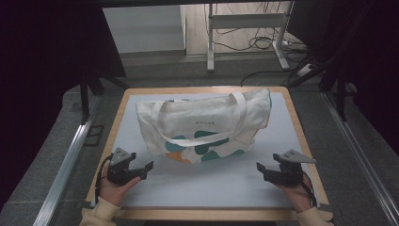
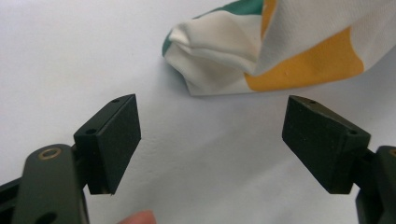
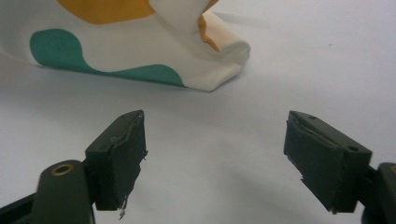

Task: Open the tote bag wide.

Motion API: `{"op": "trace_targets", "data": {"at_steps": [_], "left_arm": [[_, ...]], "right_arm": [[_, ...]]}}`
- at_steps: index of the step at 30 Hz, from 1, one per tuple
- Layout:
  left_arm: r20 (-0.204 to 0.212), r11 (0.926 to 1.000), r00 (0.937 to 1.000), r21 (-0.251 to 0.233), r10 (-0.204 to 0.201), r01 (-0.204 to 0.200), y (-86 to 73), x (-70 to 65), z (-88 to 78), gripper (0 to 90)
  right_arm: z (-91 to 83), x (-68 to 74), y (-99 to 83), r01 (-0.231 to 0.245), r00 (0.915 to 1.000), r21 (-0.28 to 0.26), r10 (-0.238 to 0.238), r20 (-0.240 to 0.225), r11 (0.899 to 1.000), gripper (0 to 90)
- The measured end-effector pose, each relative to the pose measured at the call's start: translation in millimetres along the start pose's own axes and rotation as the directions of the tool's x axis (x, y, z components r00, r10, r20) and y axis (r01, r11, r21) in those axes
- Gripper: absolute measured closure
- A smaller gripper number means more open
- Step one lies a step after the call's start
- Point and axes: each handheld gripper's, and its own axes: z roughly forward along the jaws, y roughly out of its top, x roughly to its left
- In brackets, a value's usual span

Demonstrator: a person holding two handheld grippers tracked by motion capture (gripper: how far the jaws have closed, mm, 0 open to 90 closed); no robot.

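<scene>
A cream canvas tote bag with teal and orange blobs lies flat in the middle of the white mat, handles spread across its face. My left gripper rests near the front left, open and empty, pointing toward the bag's lower left corner. At the front right, my right gripper is also open with nothing between its jaws. It faces the bag's lower right corner. Both grippers sit a short way off the bag, touching no part of it.
The white mat covers a wooden table with a bare rim. Beyond the far edge stand a desk frame and floor cables. Metal rails run along both sides of the table.
</scene>
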Motion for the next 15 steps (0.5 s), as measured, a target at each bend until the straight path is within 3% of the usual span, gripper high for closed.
{"op": "trace_targets", "data": {"at_steps": [6,15], "left_arm": [[-0.011,0.9999,0.9999,-0.013,-0.009,0.009,0.4,2.9,0.7,21.0],[0.017,0.9994,0.9998,-0.033,-0.005,0.006,2.8,-1.5,-8.6,24.8]], "right_arm": [[0.4,-2.4,-0.6,-0.005,1.0,0.004,0.005,-0.007,1.0,23.6],[-3.3,-2.4,-0.4,-0.016,0.9998,-0.011,0.016,-0.008,1.0,24.8]]}}
